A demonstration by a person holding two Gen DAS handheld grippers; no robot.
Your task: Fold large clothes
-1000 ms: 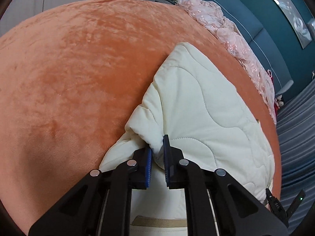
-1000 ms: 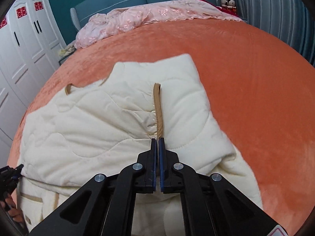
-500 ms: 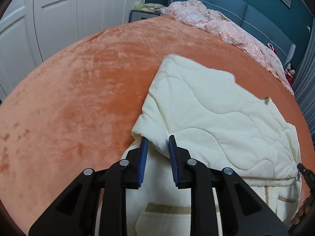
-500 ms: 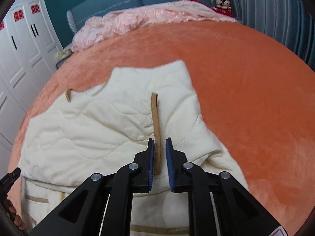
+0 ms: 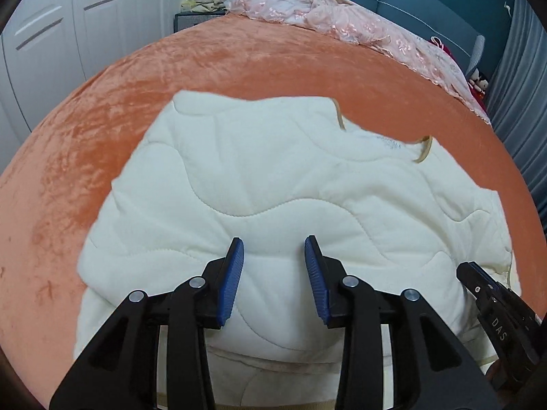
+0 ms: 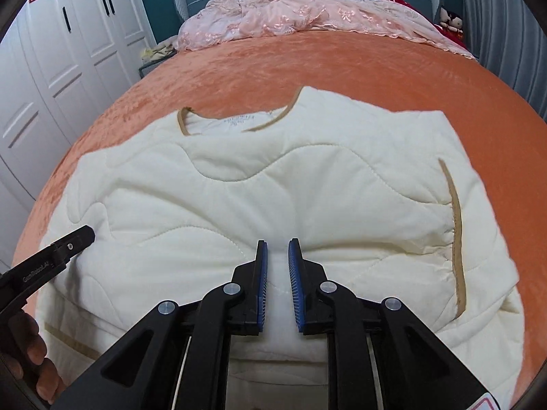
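While the cream quilted jacket (image 6: 273, 184) lies partly folded mid-bed on the orange bed (image 6: 376, 68), both left gripper (image 5: 273, 263) and right gripper (image 6: 277, 266) hover with jaws released, gripping nothing.

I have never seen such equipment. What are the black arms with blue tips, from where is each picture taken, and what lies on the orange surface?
No robot is here. A person holds a clamp-like tool in each hand, and a wide-angle camera on each tool looks forward along its two fingers. One picture comes from the left gripper, the other from the right gripper. The blue parts are the grip pads. Both grippers are open and hold nothing. Below them a cream quilted jacket lies on a bed with an orange blanket. A pink lace cover lies at the far end, and white wardrobe doors stand to the left.
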